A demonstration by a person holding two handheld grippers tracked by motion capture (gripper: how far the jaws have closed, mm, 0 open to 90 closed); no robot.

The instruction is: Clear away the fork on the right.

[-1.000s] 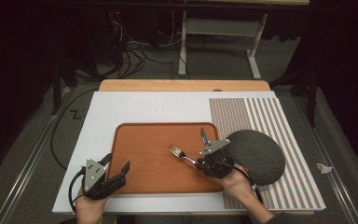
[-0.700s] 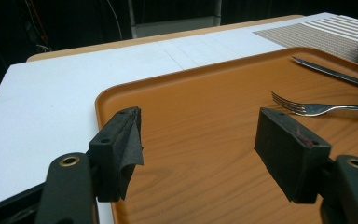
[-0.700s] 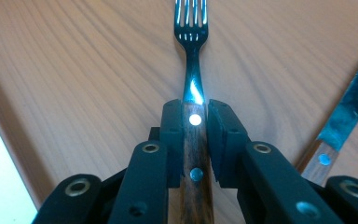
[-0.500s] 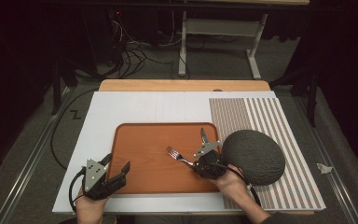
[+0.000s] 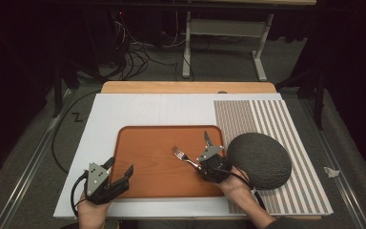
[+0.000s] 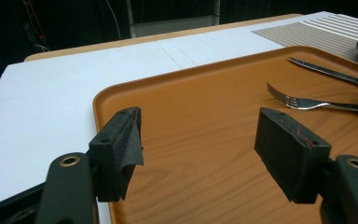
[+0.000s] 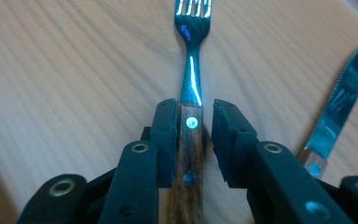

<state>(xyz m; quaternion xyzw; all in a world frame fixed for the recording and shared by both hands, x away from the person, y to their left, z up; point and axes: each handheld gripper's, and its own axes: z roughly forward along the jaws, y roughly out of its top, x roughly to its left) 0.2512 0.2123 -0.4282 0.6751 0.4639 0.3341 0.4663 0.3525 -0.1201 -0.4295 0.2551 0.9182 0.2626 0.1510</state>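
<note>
The white board covered most of the table and served as the work surface; on its right lay a striped placemat, and on that, toward the near side, sat a dark oval plate — apparently the centre of a place setting, with the cutlery kept apart from it. The orange tray lay in the middle of the board, just left of the plate, and held the cutlery, so that both pieces rested on one flat, bounded surface within easy reach of the right hand.

The left gripper hovered at the tray's near left corner, jaws spread wide with nothing between them; it looked idle, parked clear of the work. The right gripper lay low at the tray's right side, aligned with the handle of the fork; its jaws had just been opening, and the wooden handle lay between them — the left pad touching or nearly touching it, the right pad visibly clear — which reads as a release, the fork being left on the tray rather than carried. The fork lay flat on the tray's right half, tines pointing away from the gripper toward the tray's middle. The knife lay just beside it on the tray, blade pointing roughly the same way, apart from the fork and untouched.
</note>
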